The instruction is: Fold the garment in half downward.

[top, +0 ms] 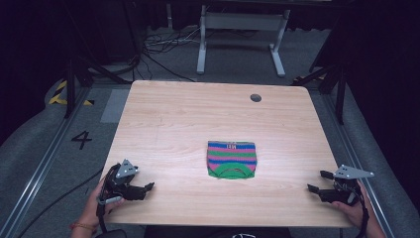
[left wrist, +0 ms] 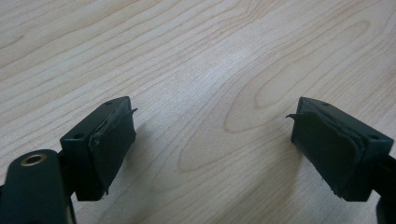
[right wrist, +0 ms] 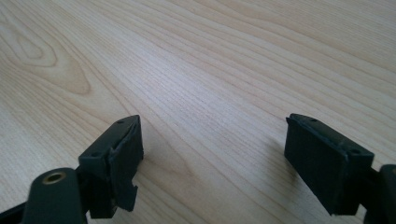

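Left gripper view: the jaws of the left gripper stand wide apart, with bare wood grain between them.
Right gripper view: the jaws of the right gripper stand wide too, holding nothing.
Left gripper place: low over the near left corner of the light wooden bench.
Right gripper place: low over the near right corner.
Garment: a small folded knit garment with pink, blue and green stripes lies flat between the grippers, well apart from both, nearer the near edge.
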The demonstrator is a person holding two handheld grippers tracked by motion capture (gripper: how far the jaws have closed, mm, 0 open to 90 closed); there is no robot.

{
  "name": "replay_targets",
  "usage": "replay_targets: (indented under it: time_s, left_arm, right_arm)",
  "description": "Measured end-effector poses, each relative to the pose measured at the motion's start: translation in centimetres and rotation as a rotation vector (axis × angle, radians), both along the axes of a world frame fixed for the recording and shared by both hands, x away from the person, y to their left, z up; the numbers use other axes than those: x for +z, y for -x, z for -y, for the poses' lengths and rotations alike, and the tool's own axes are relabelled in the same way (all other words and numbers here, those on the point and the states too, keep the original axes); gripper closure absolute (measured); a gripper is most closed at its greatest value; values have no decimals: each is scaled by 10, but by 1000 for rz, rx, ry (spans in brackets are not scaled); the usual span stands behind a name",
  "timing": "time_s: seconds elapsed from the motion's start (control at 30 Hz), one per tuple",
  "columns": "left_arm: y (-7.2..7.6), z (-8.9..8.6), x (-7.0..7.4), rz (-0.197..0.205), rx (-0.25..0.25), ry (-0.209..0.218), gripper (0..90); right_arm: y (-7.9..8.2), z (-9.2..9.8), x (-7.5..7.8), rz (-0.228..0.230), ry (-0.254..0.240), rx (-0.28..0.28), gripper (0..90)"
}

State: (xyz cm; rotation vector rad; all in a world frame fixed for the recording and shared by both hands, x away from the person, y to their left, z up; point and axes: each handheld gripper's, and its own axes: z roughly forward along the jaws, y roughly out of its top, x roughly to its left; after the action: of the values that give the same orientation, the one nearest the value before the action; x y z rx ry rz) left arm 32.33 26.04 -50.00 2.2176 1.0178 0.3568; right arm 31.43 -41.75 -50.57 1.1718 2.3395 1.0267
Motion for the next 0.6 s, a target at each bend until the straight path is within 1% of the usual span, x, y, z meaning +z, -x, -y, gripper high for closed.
replay_targets:
  time_s: [0.3, 0.4, 0.47, 0.5, 0.53, 0.6]
  left_arm:
    - [-1, 0, 0, -5, 3, -1, 125]
    - [-2, 1, 0, -3, 4, -6, 109]
    - [-2, 2, 0, -13, 9, -3, 99]
    - [-3, 2, 0, -15, 7, -9, 92]
    - [-3, 2, 0, -11, 9, -11, 82]
    - [-4, 4, -1, -16, 15, -15, 60]
  right_arm:
    - [0, 0, 0, -1, 0, -1, 196]
    - [0, 0, 0, -1, 0, -1, 194]
    - [0, 0, 0, -1, 3, -5, 180]
    - [0, 0, 0, -3, 4, -9, 172]
    - [-1, 0, 0, -4, 5, -13, 163]
    - [-1, 0, 0, -5, 7, -18, 159]
